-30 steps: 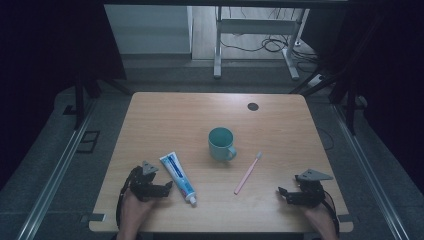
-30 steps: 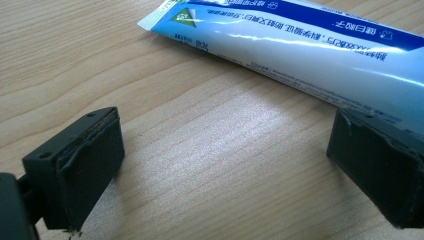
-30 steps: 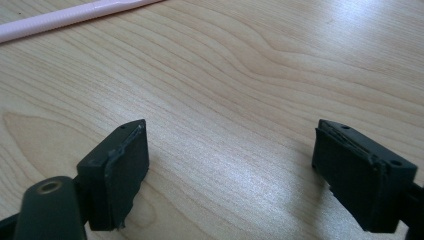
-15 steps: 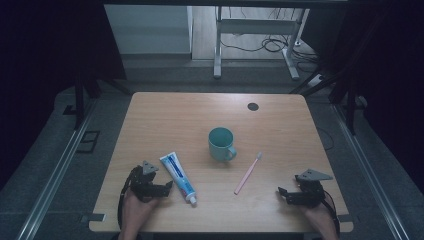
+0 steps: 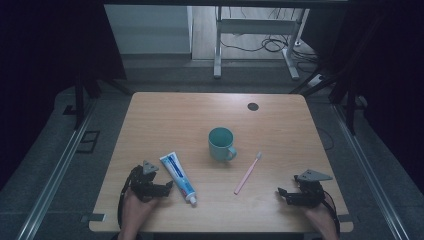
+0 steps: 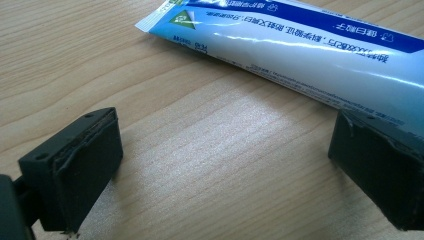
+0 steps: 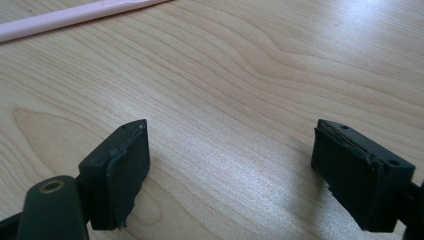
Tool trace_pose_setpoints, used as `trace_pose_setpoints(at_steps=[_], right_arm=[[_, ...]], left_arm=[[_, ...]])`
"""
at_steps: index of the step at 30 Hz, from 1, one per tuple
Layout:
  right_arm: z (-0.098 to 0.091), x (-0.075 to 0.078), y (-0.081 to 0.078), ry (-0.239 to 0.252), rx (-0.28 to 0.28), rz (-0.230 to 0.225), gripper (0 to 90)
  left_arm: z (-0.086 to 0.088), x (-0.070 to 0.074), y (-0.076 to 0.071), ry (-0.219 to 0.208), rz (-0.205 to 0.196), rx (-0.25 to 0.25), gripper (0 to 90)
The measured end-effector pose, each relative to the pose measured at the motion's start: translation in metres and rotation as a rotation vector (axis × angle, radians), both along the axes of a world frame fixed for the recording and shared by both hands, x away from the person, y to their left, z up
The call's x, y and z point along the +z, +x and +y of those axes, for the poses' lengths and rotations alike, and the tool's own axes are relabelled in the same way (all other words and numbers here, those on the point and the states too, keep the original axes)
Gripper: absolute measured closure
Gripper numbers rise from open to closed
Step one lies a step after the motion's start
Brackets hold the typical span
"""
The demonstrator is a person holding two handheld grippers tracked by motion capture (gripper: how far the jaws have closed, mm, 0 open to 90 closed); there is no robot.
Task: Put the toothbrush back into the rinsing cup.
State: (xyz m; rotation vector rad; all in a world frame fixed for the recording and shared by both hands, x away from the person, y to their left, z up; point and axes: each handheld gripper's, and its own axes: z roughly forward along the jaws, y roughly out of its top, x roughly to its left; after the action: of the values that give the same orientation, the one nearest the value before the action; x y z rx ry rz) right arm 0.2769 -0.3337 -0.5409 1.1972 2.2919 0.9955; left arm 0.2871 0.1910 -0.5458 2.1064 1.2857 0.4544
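A white and blue toothpaste tube lies slanted at the front left of the wooden table, its cap toward the front edge. My left gripper rests just left of it, jaws open; in the left gripper view the tube lies beyond the open jaws, with bare wood between them. A teal mug stands mid-table. A pink toothbrush lies right of it. My right gripper rests at the front right, open, with the toothbrush handle beyond its jaws.
A small dark round spot sits near the table's far right edge. Beyond the table stand metal desk legs and cables on the floor. Rails run along both sides of the table.
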Motion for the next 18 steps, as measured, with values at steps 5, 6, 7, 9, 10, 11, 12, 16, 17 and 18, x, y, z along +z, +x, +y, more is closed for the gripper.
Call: trace_pose_setpoints(at_steps=[5, 6, 7, 9, 10, 11, 12, 16, 17, 18], right_arm=[[0.0019, 0.0013, -0.0011, -0.002, 0.013, 0.004, 19.2], [0.0023, 0.0016, -0.0012, -0.002, 0.014, 0.007, 19.4], [0.0029, 0.0018, -0.0015, -0.003, 0.017, 0.008, 19.6], [0.0036, 0.0025, -0.0018, -0.006, 0.020, 0.014, 19.9], [0.0037, 0.0031, -0.0020, -0.007, 0.021, 0.017, 19.9], [0.0038, 0.0035, -0.0021, -0.005, 0.020, 0.019, 20.0], [0.0039, 0.0040, -0.0022, -0.002, 0.019, 0.025, 20.0], [0.0035, 0.0059, -0.0021, 0.033, 0.001, 0.045, 20.0], [0.0035, 0.0066, -0.0022, 0.035, -0.001, 0.050, 20.0], [0.0033, 0.0074, -0.0022, 0.036, -0.001, 0.049, 19.6]], left_arm=[[-0.0001, 0.0000, 0.0001, 0.001, 0.000, 0.000, 0.7], [0.0000, 0.0000, 0.0001, 0.000, 0.000, 0.000, 0.7], [0.0000, 0.0000, 0.0001, 0.001, 0.000, 0.000, 0.8], [0.0000, 0.0000, 0.0001, 0.000, 0.000, 0.000, 0.8], [0.0000, 0.0000, 0.0001, 0.000, 0.000, 0.000, 0.7], [0.0000, 0.0000, 0.0001, 0.000, 0.001, -0.001, 0.8], [-0.0001, 0.0000, 0.0001, 0.001, 0.000, 0.000, 0.8], [-0.0001, 0.0000, 0.0001, 0.000, 0.000, 0.000, 0.8], [-0.0001, 0.0000, 0.0001, 0.000, 0.000, 0.000, 0.8], [-0.0001, 0.0000, 0.0001, 0.000, 0.000, 0.000, 0.7]])
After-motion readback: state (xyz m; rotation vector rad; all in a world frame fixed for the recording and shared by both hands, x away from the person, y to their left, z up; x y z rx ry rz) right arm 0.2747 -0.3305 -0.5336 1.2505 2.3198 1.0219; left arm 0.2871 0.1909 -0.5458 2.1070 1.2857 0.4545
